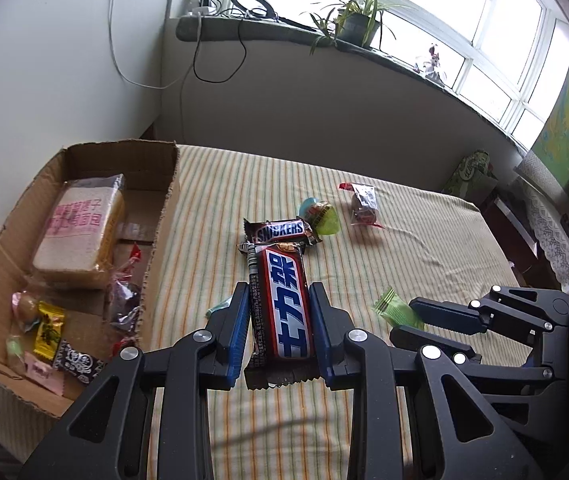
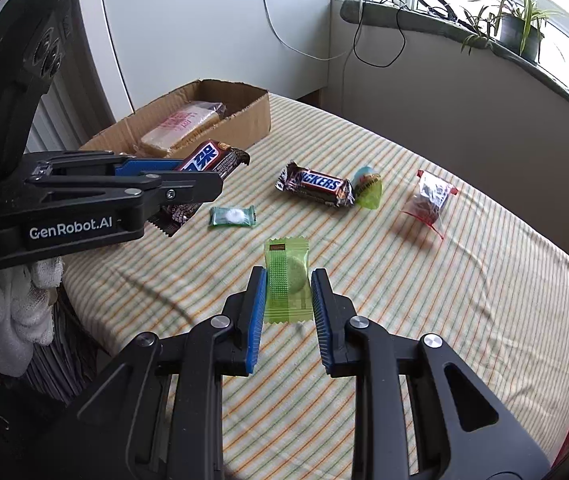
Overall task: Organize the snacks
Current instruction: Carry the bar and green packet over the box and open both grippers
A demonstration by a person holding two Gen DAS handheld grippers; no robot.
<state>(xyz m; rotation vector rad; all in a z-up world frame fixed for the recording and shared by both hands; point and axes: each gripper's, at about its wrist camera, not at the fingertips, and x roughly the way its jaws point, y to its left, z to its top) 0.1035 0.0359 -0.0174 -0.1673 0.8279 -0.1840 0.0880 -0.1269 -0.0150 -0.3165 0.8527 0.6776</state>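
While your left gripper [image 1: 278, 320] clamps the Snickers bar [image 1: 284, 304] lengthwise above the tabletop [image 2: 444, 300], pointing forward, your right gripper [image 2: 287, 294] flanks the green packet [image 2: 287, 286], fingers part-open, contact unclear.

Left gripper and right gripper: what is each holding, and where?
Left gripper clamps the blue-labelled chocolate bar across its long sides, lifted. Right gripper flanks the green wrapped biscuit; grip uncertain.

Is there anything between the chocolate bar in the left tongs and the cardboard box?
Nothing visible. The left tongs hold the chocolate bar above the tablecloth, right of the cardboard box, whose top is open.
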